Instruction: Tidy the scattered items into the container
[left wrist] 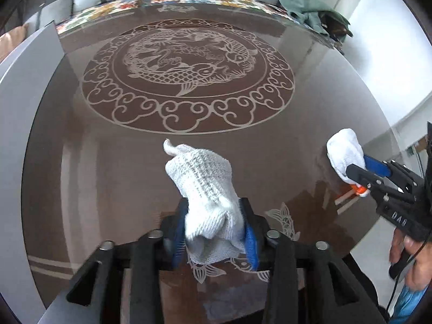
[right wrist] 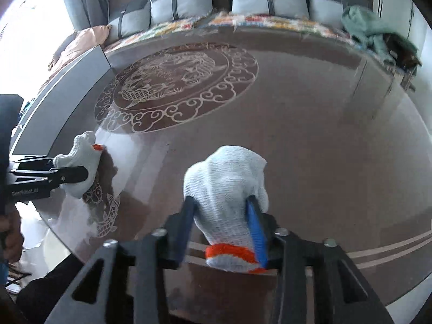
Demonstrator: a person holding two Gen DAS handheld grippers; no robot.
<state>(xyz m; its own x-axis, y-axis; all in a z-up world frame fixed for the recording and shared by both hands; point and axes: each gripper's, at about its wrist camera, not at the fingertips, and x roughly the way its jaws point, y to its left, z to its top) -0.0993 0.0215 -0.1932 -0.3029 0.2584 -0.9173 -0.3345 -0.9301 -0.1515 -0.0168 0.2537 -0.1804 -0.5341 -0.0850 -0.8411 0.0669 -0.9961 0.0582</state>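
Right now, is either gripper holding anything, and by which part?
Both. The left gripper pinches a white glove mid-body; the right gripper pinches another glove just above its orange cuff.

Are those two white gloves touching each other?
Apart. The left wrist view shows the left gripper's glove at centre and the right gripper's glove far off right, bare table between.

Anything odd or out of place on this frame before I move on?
No container shows in either view, though each gripper grips a white knit glove: left gripper, left glove; right gripper, right glove. A green cloth lies crumpled at the table's far edge.
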